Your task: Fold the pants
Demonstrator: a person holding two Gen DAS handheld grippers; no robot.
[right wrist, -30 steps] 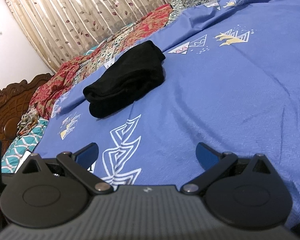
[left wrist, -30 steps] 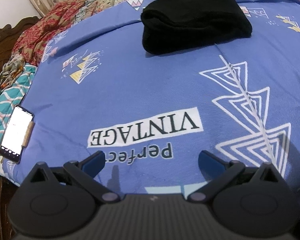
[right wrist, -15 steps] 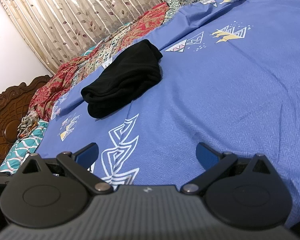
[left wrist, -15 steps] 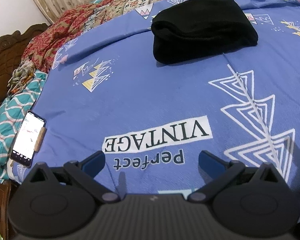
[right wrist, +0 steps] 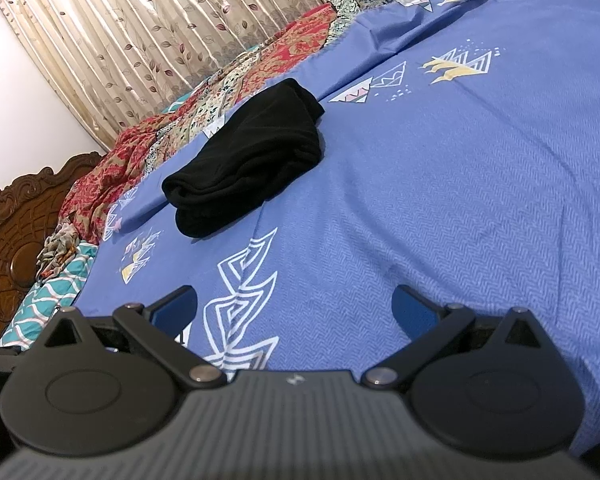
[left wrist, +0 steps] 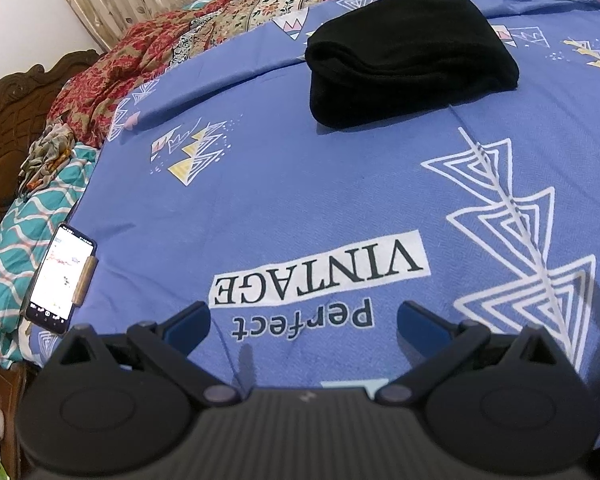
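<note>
Black pants (left wrist: 408, 56) lie folded into a thick bundle on the blue printed bedsheet (left wrist: 300, 184), far ahead of both grippers. The same bundle of pants (right wrist: 248, 156) shows in the right wrist view, up and to the left of centre. My left gripper (left wrist: 304, 324) is open above the "Perfect VINTAGE" print, holding nothing. My right gripper (right wrist: 294, 308) is open too, low over the sheet beside a white zigzag print, well short of the pants. Nothing is between either pair of fingers.
A phone (left wrist: 60, 272) with a lit screen lies at the sheet's left edge. Red patterned bedding (left wrist: 172, 36) and a teal wavy cloth (left wrist: 24, 240) are bunched at the left. A carved wooden headboard (right wrist: 16, 232) and curtains (right wrist: 160, 20) stand behind.
Both grippers have pulled back slightly from the pants and tilted, so the bundle sits a little lower in the left view. The pants and phone have not moved.
</note>
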